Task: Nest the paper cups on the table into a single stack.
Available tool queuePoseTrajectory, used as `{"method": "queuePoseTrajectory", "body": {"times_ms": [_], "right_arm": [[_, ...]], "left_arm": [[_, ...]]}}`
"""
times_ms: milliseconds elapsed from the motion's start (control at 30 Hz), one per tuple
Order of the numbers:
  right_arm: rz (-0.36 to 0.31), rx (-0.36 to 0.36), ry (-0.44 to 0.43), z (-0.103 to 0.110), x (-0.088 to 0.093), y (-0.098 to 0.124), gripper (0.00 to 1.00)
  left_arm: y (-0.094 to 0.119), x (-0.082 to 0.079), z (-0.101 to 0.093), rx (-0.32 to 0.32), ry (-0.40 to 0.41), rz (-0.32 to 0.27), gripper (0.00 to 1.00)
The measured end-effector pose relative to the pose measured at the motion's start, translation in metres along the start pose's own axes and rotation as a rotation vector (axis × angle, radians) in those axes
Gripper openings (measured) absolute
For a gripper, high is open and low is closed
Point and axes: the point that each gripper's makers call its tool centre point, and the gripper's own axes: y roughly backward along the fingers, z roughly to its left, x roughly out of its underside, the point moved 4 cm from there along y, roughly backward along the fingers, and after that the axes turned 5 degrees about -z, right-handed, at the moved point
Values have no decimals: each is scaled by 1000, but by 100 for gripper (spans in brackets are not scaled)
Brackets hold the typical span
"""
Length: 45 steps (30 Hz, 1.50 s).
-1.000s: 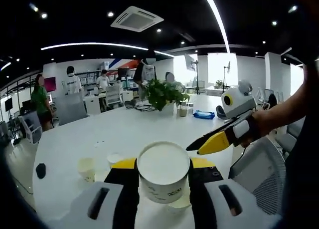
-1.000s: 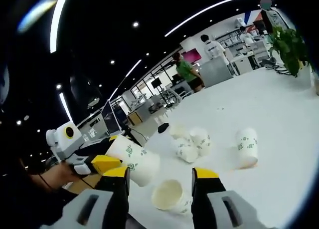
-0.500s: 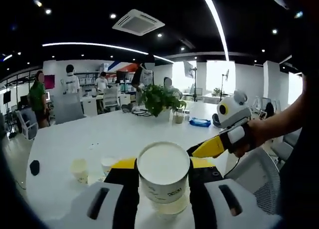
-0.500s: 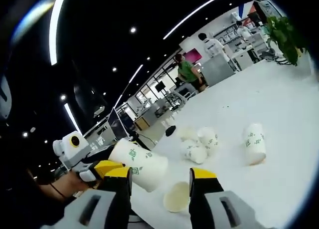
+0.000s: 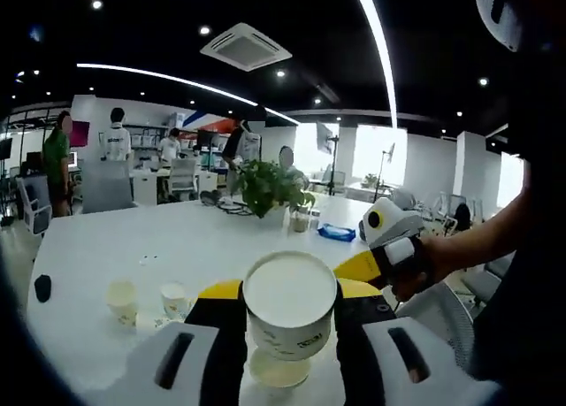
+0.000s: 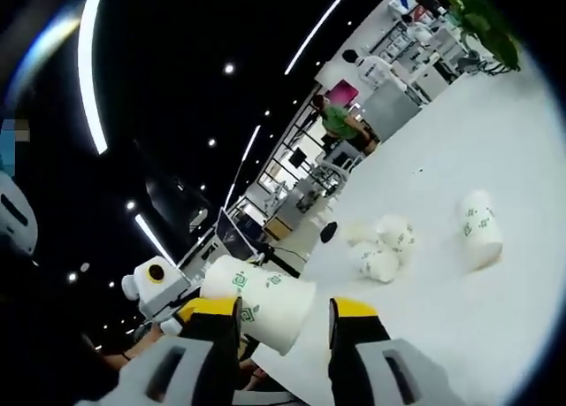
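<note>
1. The left gripper (image 5: pixel 290 331) grips a paper cup (image 5: pixel 290 304) between its fingers, open mouth facing the camera, held up over the white bench (image 5: pixel 203 233).
2. Right below that held cup, in the left gripper view, another cup (image 5: pixel 279 371) sits on the bench with its mouth up, and this looks like the target for nesting.
3. The right gripper (image 6: pixel 281 322) carries nothing: its fingers stand apart, and the held cup (image 6: pixel 259 304) shows across the gap between them, gripped by the left gripper (image 6: pixel 190 310) coming in from the left.
4. Further out on the bench in the right gripper view, a small cluster of cups (image 6: pixel 382 247) lies together, with a single cup (image 6: pixel 482 230) lying well apart from it.
5. In the left gripper view, two more small cups (image 5: pixel 146 300) stand at the left of the bench, near a potted plant (image 5: pixel 265 187) further back.
6. Judging the step: one cup is being brought over another. The next move calls for lining the held cup's base with the mouth below, then lowering it straight in.
</note>
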Motion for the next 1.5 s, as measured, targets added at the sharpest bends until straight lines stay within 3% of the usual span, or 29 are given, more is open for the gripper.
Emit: {"method": "queuePoseTrajectory", "body": {"times_ms": [333, 467, 700, 800, 933, 1500], "right_arm": [[-18, -68, -174, 6, 1, 0, 36], [-17, -98, -200, 11, 1, -1, 36], [-35, -92, -199, 10, 0, 2, 24], [-58, -117, -242, 12, -4, 4, 19], [-65, -132, -236, 16, -8, 4, 10], [-61, -165, -201, 28, -13, 2, 0]], "left_arm": [[3, -4, -7, 50, 16, -28, 37], [4, -5, -9, 69, 17, -33, 37], [6, -1, -12, 87, -5, -10, 37], [7, 4, -14, 97, -31, 27, 37], [9, 13, -18, 131, -75, 82, 37], [13, 40, -10, 143, -113, 194, 36]]}}
